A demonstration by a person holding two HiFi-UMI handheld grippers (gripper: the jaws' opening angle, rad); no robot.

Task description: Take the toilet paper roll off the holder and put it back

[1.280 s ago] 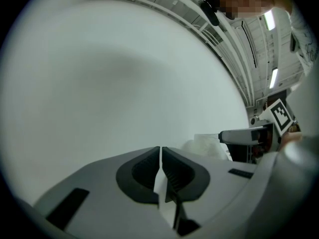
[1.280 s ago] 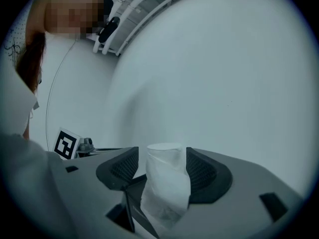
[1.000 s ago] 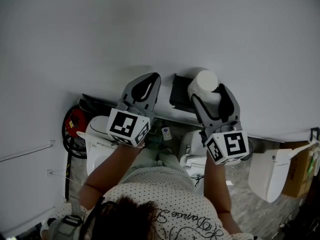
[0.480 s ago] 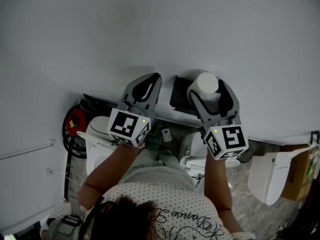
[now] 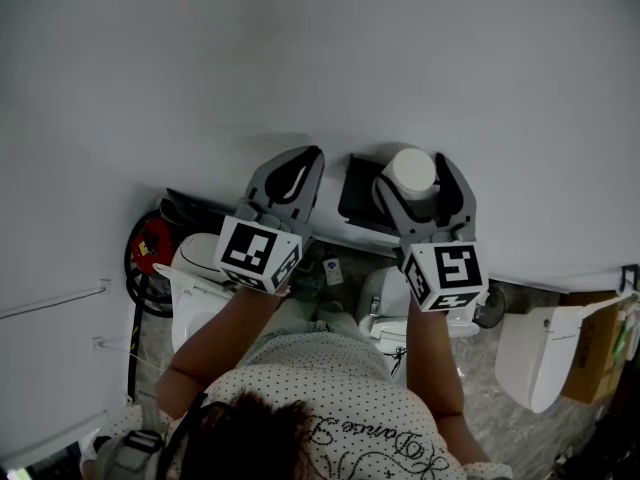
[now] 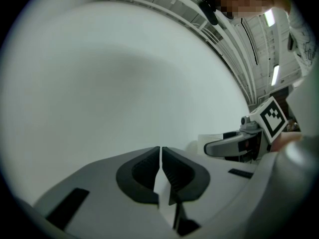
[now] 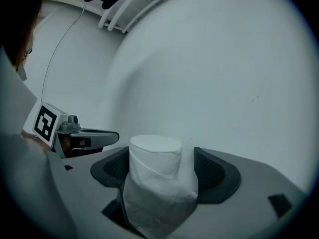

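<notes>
our right gripper (image 5: 414,180) clamps the toilet paper roll (image 7: 154,156) beside the holder (image 5: 358,190); our left gripper (image 6: 161,168) pinches a paper strip (image 6: 160,184).

Holder (image 5: 356,190) partly behind R gripper (image 5: 416,175)

washroom; white toilets (image 5: 530,358), dark paper holder (image 5: 358,190)
</notes>
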